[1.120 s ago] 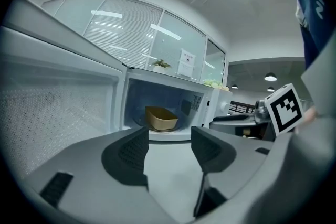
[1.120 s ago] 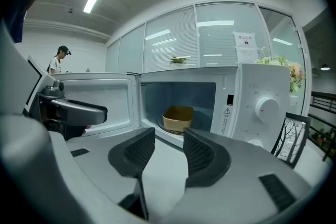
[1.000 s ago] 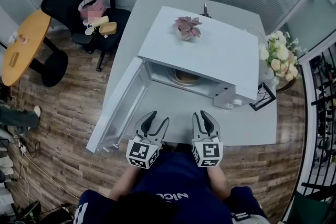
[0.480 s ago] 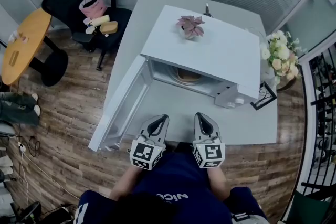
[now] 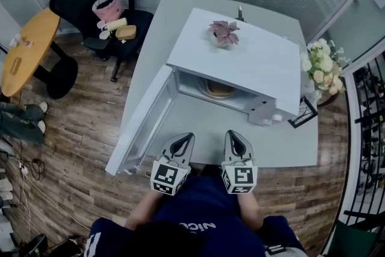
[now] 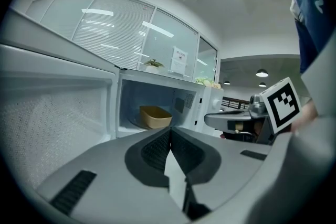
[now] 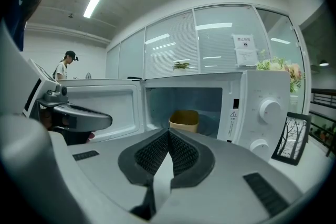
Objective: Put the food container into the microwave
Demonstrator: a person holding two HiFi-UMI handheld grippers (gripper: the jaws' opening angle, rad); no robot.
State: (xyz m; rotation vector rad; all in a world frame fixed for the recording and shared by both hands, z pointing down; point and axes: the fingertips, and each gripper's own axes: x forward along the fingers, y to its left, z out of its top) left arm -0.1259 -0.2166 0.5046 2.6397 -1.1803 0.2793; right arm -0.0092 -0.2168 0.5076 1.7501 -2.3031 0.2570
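Note:
The tan food container (image 5: 219,89) (image 6: 154,116) (image 7: 184,120) sits inside the white microwave (image 5: 240,63), on its turntable. The microwave door (image 5: 144,123) hangs wide open to the left. My left gripper (image 5: 187,137) (image 6: 170,130) and right gripper (image 5: 233,134) (image 7: 168,132) are both shut and empty. They hover side by side over the table's near edge, well short of the microwave's opening, pointing toward it.
A small pink potted plant (image 5: 223,32) stands on the microwave. White flowers (image 5: 320,71) and a photo frame (image 5: 302,112) sit at the right on the grey table (image 5: 289,144). An office chair (image 5: 90,6) and a round wooden table (image 5: 27,51) stand at the left. A person (image 7: 64,66) stands far off.
Both grippers closed from open to shut and drew back slightly toward the table's near edge. The container stays in the microwave.

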